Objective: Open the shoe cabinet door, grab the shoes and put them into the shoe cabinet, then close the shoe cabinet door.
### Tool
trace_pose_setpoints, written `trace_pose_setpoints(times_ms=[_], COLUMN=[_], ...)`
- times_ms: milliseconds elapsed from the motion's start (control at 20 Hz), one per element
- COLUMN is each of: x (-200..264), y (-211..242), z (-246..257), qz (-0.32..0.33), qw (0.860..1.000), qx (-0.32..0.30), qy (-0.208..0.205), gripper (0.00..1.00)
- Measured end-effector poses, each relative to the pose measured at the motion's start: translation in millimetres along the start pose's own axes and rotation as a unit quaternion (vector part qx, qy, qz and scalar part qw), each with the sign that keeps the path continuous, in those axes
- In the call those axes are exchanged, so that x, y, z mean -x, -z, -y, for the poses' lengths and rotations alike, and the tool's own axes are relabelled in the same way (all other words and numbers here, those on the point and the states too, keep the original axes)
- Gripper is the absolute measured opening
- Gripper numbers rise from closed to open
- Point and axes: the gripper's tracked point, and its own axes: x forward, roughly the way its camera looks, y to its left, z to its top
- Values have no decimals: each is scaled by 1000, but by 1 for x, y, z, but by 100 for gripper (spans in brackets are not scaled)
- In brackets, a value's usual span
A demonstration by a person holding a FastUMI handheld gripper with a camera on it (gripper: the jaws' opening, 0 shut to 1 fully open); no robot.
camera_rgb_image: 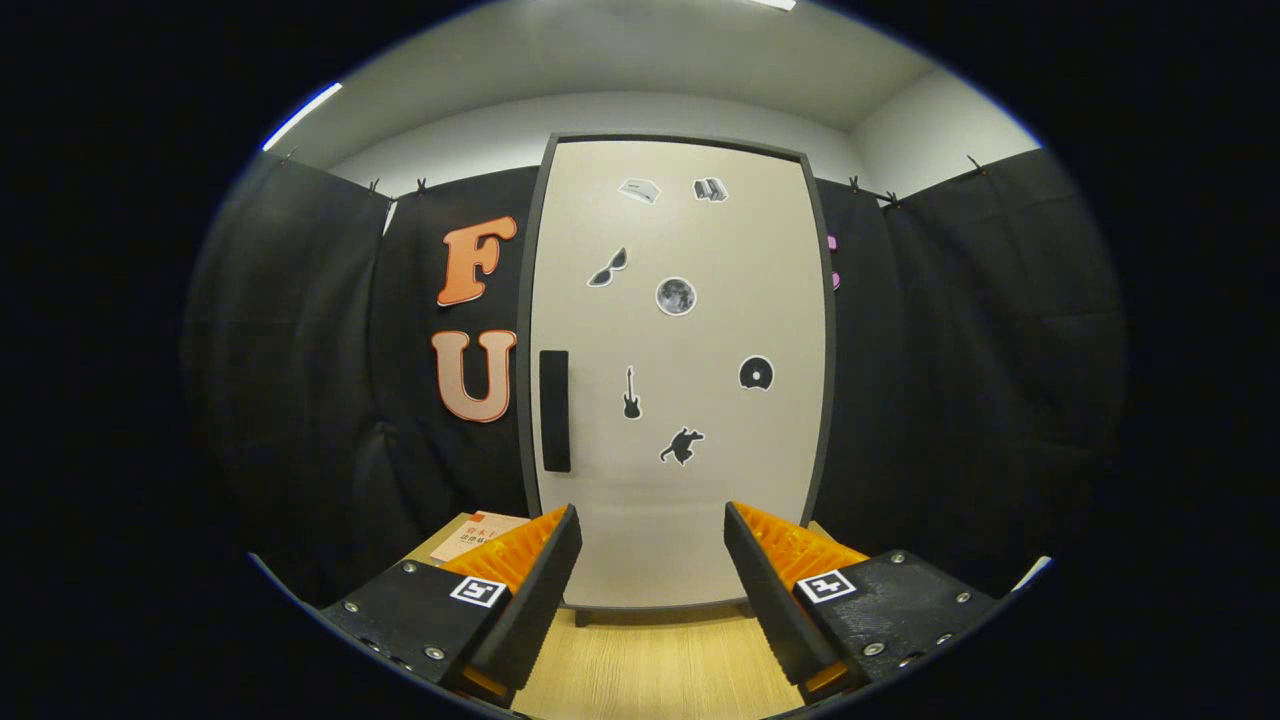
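The shoe cabinet (680, 330) stands straight ahead, beyond the fingers, on a light wooden surface (650, 660). Its pale door, with a dark frame, is closed and carries several small black-and-white stickers. A dark vertical handle (554, 410) sits on the door's left edge, about mid-height. My gripper (650, 535) is open, its two fingers spread wide with nothing between them, pointing at the lower part of the door and a short way off from it.
Black cloth walls close in on both sides of the cabinet. A paper or card (480, 535) lies on the wooden surface left of the cabinet, just behind the left finger. Bare wood runs between the fingers up to the cabinet's base.
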Motion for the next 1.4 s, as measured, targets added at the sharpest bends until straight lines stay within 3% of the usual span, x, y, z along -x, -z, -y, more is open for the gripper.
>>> trace_pose_setpoints(times_ms=[550,1400], x=[64,71], y=[-8,-9], z=[11,11], qz=[21,25], qw=[1000,1000], qx=[17,-1], qy=[9,3], gripper=[91,93])
